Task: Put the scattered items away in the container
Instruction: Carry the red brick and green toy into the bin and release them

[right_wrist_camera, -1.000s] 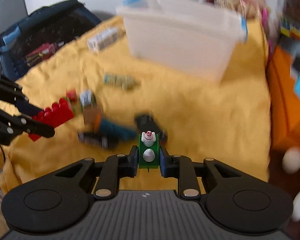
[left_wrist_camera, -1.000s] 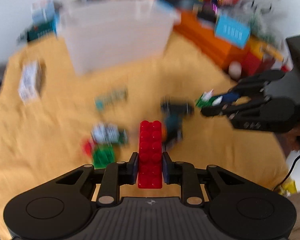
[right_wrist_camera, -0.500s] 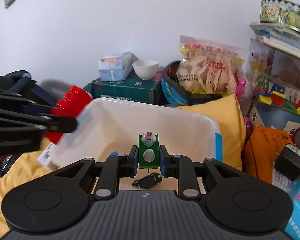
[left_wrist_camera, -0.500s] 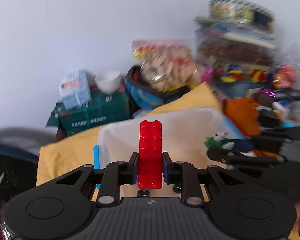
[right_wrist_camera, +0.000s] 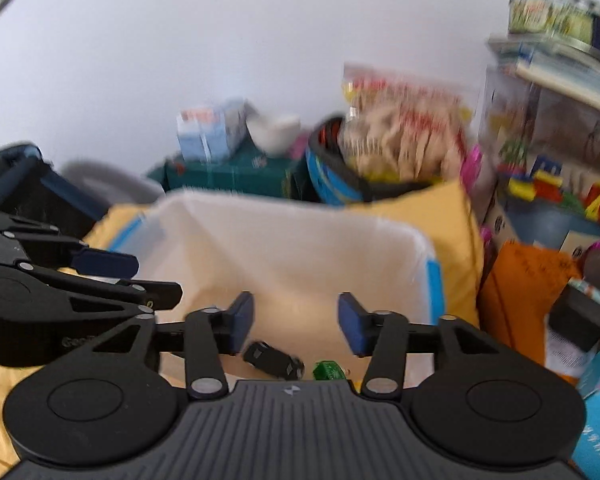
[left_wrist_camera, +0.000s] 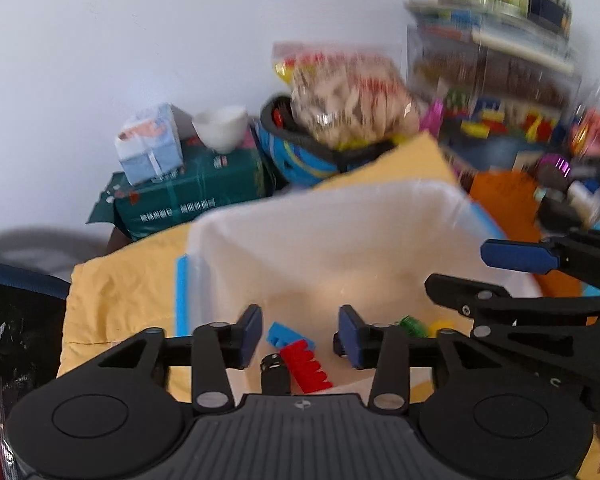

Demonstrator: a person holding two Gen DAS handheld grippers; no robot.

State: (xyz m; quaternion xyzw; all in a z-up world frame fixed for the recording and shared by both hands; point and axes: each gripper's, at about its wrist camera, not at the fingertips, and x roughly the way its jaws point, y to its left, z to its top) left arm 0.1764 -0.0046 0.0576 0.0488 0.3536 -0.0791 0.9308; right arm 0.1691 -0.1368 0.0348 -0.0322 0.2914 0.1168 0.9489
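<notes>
Both grippers hang open and empty over the translucent white container (left_wrist_camera: pixel 340 216), which also shows in the right wrist view (right_wrist_camera: pixel 300 216). My left gripper (left_wrist_camera: pixel 299 334) is above a red brick (left_wrist_camera: pixel 306 366) lying inside beside a blue brick (left_wrist_camera: pixel 284 334), a black toy car (left_wrist_camera: pixel 275 372), a green piece (left_wrist_camera: pixel 411 325) and a yellow piece (left_wrist_camera: pixel 440 326). My right gripper (right_wrist_camera: pixel 296 322) is above the black toy car (right_wrist_camera: pixel 272 358) and the green piece (right_wrist_camera: pixel 329 370). Each gripper shows in the other's view, the right (left_wrist_camera: pixel 496 276) and the left (right_wrist_camera: pixel 112 276).
The container sits on a yellow cloth (left_wrist_camera: pixel 120 292). Behind it stand a green box (left_wrist_camera: pixel 192 200) with a tissue pack (left_wrist_camera: pixel 150 144) and a white bowl (left_wrist_camera: pixel 220 126), a snack bag (left_wrist_camera: pixel 340 96), shelves of toys (left_wrist_camera: pixel 500 92) and an orange box (right_wrist_camera: pixel 520 292) at right.
Both grippers rose from the cloth to above the container, then opened. The red brick and the green piece dropped out of the fingers into the container.
</notes>
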